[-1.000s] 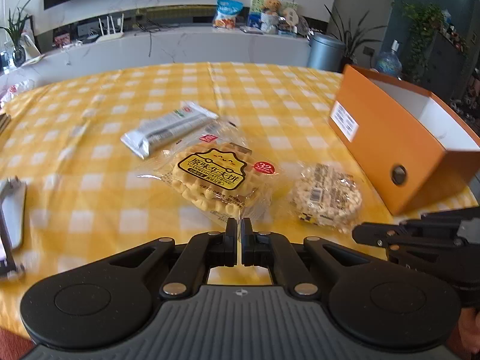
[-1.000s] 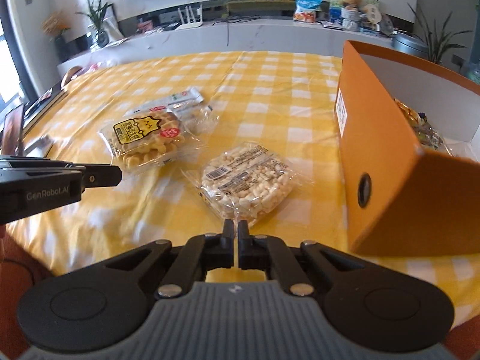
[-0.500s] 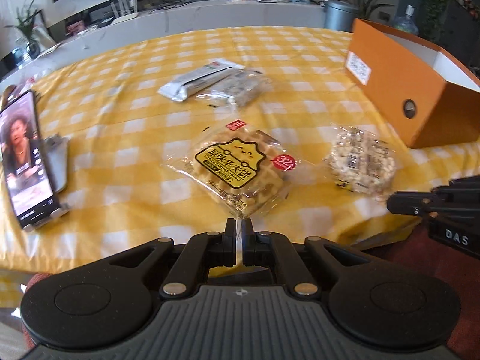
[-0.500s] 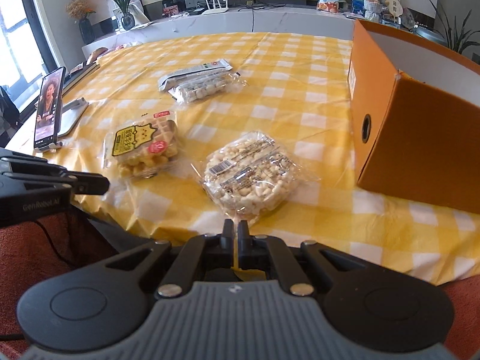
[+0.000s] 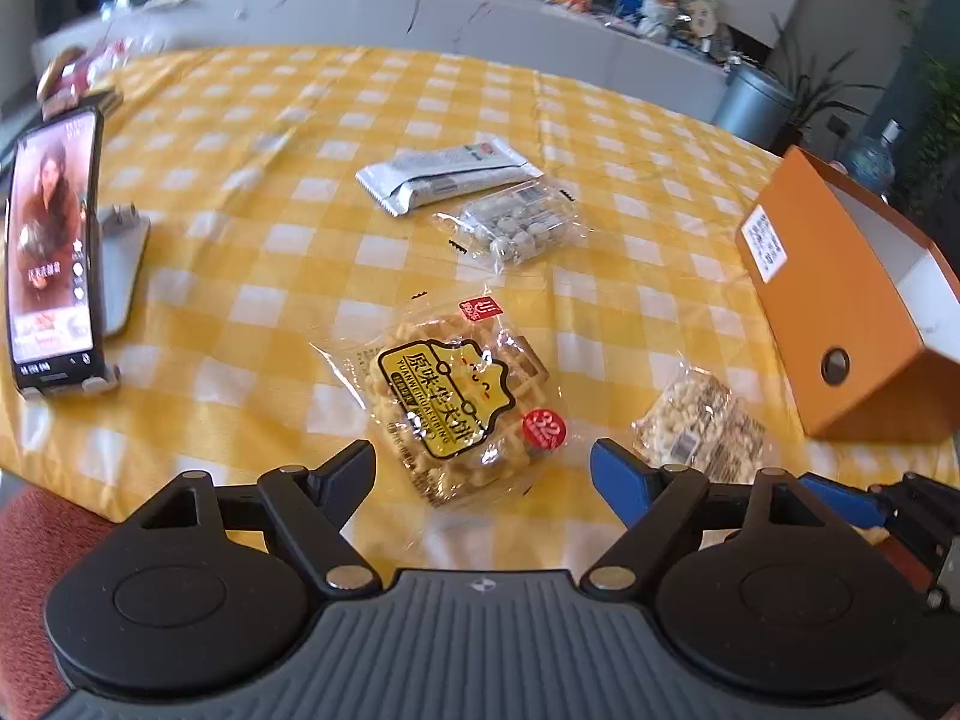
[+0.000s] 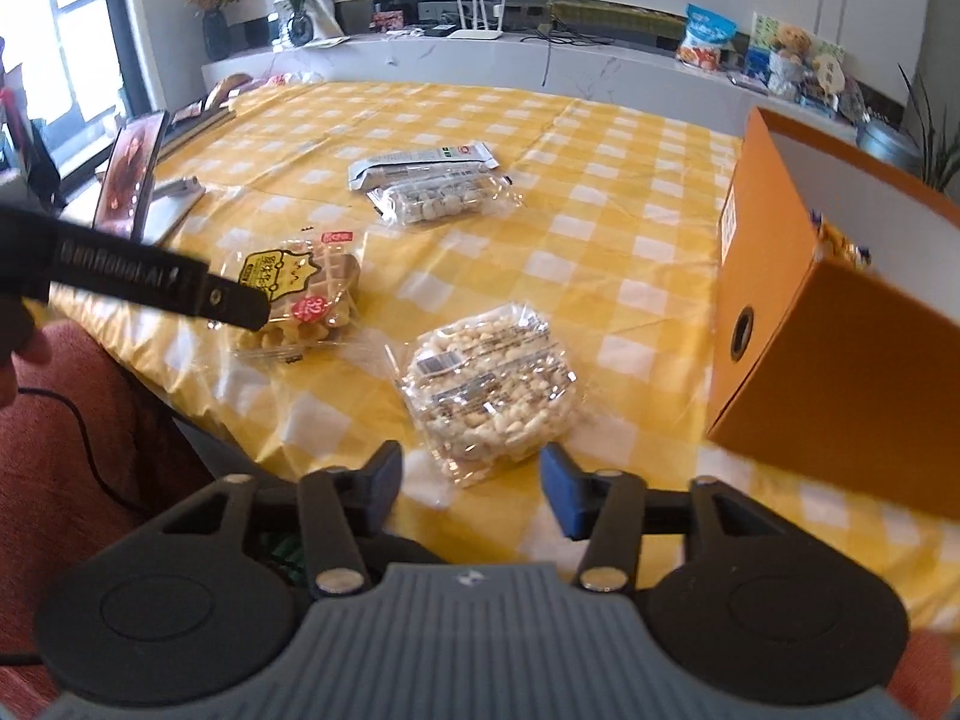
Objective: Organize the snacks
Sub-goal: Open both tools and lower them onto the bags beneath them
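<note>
Black fingers of my left gripper (image 5: 483,471) are opening wide, framing the waffle packet (image 5: 459,399) without touching it; my right gripper (image 6: 471,480) is opening before the puffed-grain packet (image 6: 489,393). Both lie on the worktop (image 5: 240,276), awaiting the orange box (image 6: 840,360) beyond.

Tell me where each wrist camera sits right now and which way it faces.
Left wrist: on the left gripper, angled down at the waffle pack; its jaws are opening, empty.
Right wrist: on the right gripper, angled down at the puffed-snack pack; jaws opening, empty; a fingertip at left.
Shared: both packs, the orange box, the phone.
</note>
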`<state>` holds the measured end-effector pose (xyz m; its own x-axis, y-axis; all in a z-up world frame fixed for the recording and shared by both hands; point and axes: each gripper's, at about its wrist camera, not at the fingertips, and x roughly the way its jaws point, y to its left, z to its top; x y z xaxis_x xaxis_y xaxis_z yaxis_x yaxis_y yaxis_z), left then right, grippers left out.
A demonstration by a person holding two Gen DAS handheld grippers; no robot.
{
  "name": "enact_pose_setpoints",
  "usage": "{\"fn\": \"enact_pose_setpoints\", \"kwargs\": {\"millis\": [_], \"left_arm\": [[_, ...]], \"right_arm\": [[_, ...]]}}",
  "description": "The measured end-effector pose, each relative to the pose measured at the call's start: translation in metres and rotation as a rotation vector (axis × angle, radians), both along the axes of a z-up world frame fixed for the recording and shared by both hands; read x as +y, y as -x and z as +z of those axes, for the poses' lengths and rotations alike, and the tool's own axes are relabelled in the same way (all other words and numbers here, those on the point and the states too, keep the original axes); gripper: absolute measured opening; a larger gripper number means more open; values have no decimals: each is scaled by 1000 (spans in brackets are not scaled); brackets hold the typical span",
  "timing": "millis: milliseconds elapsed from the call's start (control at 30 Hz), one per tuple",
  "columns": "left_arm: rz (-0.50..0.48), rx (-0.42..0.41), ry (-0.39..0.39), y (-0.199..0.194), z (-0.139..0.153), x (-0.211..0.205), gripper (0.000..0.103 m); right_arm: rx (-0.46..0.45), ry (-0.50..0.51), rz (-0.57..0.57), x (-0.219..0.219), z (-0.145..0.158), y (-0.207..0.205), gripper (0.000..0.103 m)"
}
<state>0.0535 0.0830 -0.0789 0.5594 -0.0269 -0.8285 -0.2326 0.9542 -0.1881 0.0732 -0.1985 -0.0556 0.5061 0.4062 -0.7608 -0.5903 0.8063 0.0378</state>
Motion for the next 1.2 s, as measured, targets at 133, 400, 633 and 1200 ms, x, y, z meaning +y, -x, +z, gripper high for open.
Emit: {"fn": "enact_pose_setpoints", "kwargs": {"millis": [133,400,633,1200], "left_arm": [[45,21,24,-18,-3,1,97],[82,55,-20,-48,-12,-2,100],[-67,50,-88,-71,-12,-20,100],[39,-35,-63,-30,6,-5,102]], "right_arm": [[-46,39,46,5,3,-11,67],[-14,21,68,16,-4,-44,72],[7,7,142,27,-12,-54,88],[28,22,93,27,-18,-55,85]]}}
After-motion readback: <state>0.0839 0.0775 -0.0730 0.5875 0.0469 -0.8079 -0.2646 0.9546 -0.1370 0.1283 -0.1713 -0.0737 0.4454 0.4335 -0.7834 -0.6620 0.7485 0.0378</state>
